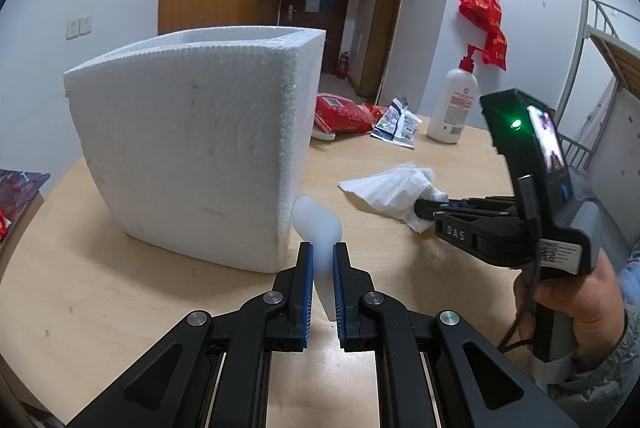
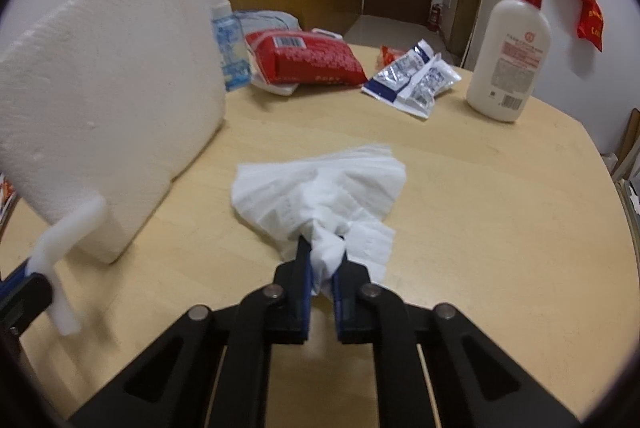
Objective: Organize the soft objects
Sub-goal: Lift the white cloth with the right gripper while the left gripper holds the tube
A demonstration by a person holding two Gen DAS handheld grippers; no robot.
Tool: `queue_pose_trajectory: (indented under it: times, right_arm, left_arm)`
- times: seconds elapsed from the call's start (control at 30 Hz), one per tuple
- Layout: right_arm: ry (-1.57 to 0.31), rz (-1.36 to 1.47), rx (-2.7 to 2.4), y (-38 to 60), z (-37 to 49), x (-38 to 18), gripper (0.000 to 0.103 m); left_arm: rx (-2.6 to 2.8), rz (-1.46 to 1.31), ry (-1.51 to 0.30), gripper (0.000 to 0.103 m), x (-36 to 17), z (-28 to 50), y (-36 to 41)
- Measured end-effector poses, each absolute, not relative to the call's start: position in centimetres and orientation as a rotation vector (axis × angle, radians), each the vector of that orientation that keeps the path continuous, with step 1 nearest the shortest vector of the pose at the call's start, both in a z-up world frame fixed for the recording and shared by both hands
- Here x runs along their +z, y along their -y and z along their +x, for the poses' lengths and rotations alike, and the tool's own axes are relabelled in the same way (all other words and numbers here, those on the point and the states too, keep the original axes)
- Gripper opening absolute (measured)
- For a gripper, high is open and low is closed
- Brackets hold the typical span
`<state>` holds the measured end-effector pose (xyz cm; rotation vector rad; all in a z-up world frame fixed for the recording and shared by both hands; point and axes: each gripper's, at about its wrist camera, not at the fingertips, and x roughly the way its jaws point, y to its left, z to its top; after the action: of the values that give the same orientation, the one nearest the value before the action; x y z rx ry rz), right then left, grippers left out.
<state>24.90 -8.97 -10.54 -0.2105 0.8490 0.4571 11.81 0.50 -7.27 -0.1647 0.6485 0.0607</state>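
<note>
one spray bottle (image 2: pixel 229 39) (right view only)

Foam box (image 1: pixel 192 147) left on table (image 1: pixel 120 288); tissue (image 2: pixel 320 187) right; lotion bottle (image 2: pixel 508 55) behind tissue

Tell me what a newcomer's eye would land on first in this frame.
The white foam box standing on the wooden table dominates. Beside it the left gripper pinches a translucent white soft piece, while the right gripper clamps a crumpled white tissue.
</note>
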Motion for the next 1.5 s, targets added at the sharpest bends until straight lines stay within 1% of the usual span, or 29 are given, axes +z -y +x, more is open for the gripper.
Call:
queue_pose_trajectory:
  times: [0.23,0.57,0.93,1.5]
  right_arm:
    - [-0.799,-0.172,0.454,10.4,23.0,-8.5,0.011]
    - [-0.677,-0.131,0.455,12.4,19.3,-4.4,0.011]
    - [-0.568,-0.083,0.449,14.3,14.9,-1.4,0.011]
    - [-0.407,-0.045,0.42,16.1,8.1,1.4,0.011]
  left_arm:
    - [0.054,-0.151,-0.624,0.01,-6.5,10.9,-0.1]
    - [0.048,-0.133,-0.578,0.01,-4.9,9.0,0.4]
    - [0.029,-0.104,-0.511,0.01,-3.1,6.0,1.0]
    - [0.038,-0.069,-0.376,0.01,0.9,0.5,1.0]
